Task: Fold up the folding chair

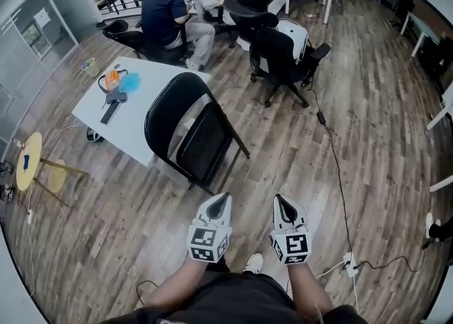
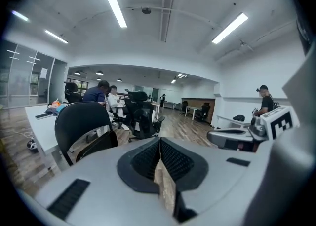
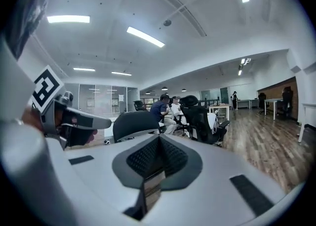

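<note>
The black folding chair [image 1: 190, 130] stands folded flat on the wooden floor, leaning against the white table [image 1: 134, 121]. It also shows in the left gripper view as the chair [image 2: 81, 126] and in the right gripper view as the chair [image 3: 134, 123]. Both grippers are held close to my body, well short of the chair and apart from it. My left gripper [image 1: 219, 204] is shut with nothing between its jaws. My right gripper [image 1: 284, 206] is shut too, and empty. Each gripper points nearly level toward the chair.
A black office chair [image 1: 283, 61] stands beyond the folding chair. Two people sit at the far end of the white table, which carries an orange and blue thing [image 1: 117, 81]. A cable [image 1: 340, 181] runs across the floor at right. A small round yellow table [image 1: 30, 160] stands at left.
</note>
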`<state>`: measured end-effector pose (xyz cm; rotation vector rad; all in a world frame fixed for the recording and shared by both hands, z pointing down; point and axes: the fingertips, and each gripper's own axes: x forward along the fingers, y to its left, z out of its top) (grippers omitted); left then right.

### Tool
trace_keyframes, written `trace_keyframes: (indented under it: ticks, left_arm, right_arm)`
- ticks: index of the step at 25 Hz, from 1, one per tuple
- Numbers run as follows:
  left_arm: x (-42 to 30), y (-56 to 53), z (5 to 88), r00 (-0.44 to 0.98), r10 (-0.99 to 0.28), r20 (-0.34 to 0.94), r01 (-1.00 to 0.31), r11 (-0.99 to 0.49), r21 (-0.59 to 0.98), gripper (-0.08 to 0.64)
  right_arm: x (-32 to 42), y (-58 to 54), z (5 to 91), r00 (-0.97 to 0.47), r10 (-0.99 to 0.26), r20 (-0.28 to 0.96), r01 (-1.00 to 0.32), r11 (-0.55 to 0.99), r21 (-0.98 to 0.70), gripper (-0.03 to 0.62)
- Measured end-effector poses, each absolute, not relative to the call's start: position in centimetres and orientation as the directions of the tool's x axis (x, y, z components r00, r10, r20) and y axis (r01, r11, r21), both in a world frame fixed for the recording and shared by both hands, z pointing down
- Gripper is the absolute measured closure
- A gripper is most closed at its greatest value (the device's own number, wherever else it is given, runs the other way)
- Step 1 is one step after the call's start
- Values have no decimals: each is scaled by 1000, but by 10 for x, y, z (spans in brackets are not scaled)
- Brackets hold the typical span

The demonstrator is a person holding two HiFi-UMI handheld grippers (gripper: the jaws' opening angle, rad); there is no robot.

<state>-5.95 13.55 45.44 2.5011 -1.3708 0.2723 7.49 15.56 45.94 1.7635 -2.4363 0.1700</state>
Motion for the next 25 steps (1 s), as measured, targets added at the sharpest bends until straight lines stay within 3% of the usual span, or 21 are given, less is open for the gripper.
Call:
trace_keyframes:
  ticks: [9, 25]
  left_arm:
    - [-59, 195, 461, 563, -767, 310, -825, -546, 146, 551]
    - [-89, 223, 477, 509, -800, 317, -860, -491, 140, 551]
  right_arm:
    - [75, 226, 459, -231, -955, 185, -970, 241, 36, 578]
    - [45, 247, 462, -300, -944, 140, -951, 307, 29, 578]
